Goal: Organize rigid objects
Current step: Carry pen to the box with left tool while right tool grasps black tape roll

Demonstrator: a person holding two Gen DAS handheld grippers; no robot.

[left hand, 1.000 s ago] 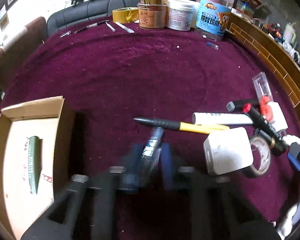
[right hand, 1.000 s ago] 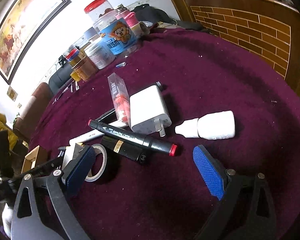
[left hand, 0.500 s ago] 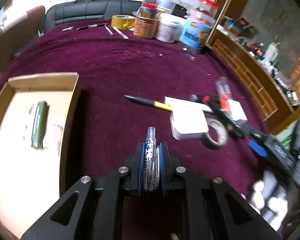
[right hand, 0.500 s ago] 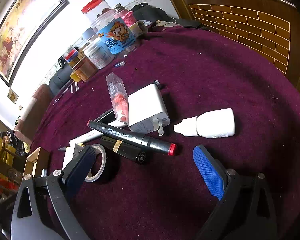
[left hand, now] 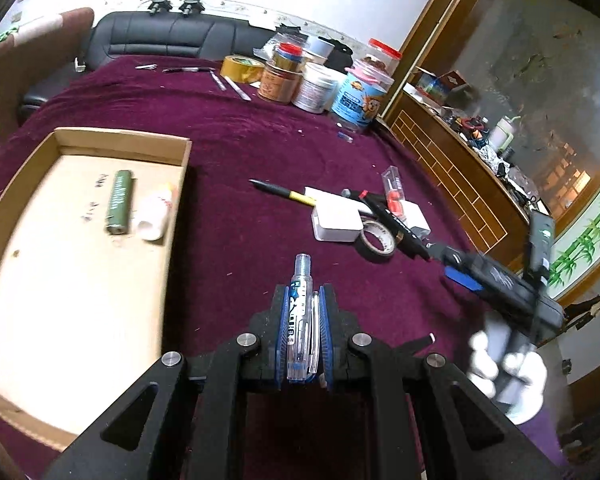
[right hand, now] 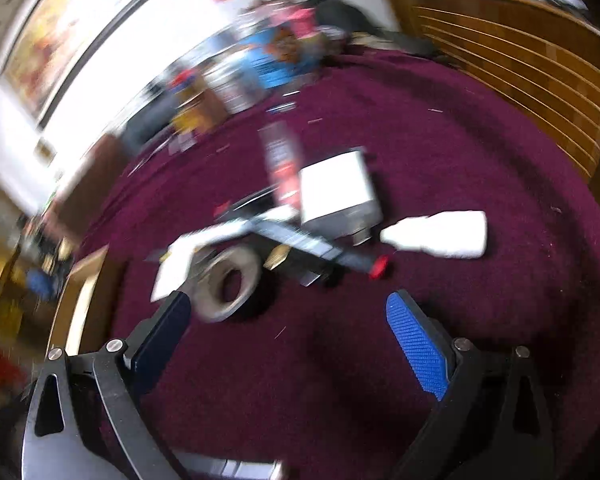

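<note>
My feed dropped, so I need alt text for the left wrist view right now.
The left gripper is shut on a clear pen above a purple tablecloth. A cardboard box at left holds a green tube and a white tube; a pile with a tape roll lies right.

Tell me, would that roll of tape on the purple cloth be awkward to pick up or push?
Probably not. The roll of tape lies flat on its side, so a push should slide it, not roll it. It looks light and stiff, a hollow ring. The fuzzy cloth would likely drag on it.
</note>
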